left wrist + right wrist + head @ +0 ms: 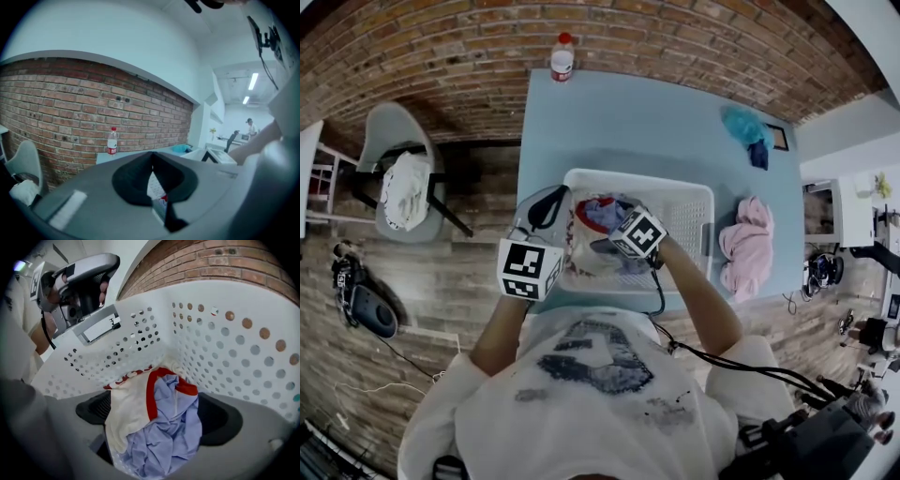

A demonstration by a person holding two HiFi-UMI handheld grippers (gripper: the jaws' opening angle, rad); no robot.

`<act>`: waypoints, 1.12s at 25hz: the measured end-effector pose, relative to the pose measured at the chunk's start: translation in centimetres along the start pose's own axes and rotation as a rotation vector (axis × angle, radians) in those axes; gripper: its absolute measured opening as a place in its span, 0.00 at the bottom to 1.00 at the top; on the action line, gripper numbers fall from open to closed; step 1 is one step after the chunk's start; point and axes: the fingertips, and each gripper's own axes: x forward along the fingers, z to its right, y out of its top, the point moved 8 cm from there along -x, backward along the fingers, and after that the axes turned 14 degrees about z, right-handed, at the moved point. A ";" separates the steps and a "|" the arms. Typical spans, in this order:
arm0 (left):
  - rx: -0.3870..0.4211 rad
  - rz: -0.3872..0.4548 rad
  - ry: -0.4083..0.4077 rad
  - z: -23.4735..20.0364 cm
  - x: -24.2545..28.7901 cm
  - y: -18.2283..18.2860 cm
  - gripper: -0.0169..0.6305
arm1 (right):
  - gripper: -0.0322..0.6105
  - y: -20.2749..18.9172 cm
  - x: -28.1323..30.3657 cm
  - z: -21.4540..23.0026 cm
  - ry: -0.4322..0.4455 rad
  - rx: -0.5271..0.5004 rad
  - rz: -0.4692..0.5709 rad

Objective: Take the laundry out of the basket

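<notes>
Left gripper (152,183) is clamping the basket's (689,192) end wall. Right gripper (157,411) is pointing down inside the basket, jaws wide apart, straddling the laundry (164,437), which is lying bunched, white-red and blue, against that same wall.

The laundry basket (694,202) sits at the near edge of the table (647,122), a heap of clothes (600,214) in its left end. Right of it a bundled garment (748,246) lies on the table, a crumpled cloth (748,127) behind that, a bottle (562,58) at the far left corner. A chair (389,127) bearing a draped cloth (403,190) stands left of the table.
</notes>
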 end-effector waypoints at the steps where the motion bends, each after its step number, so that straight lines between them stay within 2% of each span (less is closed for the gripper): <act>1: 0.000 -0.001 0.002 -0.1 0.0 0.0 0.01 | 0.94 -0.1 0.4 0.2 0.004 -0.013 -0.017; 5: -0.001 -0.008 0.006 -0.5 0.2 -0.1 0.01 | 0.94 -0.9 2.0 1.2 -0.011 -0.073 -0.095; 10: 0.000 -0.015 0.015 -1.3 0.5 -0.2 0.01 | 0.94 -2.0 3.7 1.2 0.003 -0.037 -0.131; 16: -0.001 -0.020 0.025 -1.9 0.7 -0.4 0.01 | 0.94 -2.9 5.1 0.7 -0.029 -0.058 -0.140; 28: -0.005 -0.030 0.035 -2.4 0.9 -0.8 0.01 | 0.94 -3.2 6.3 0.0 -0.028 -0.128 -0.141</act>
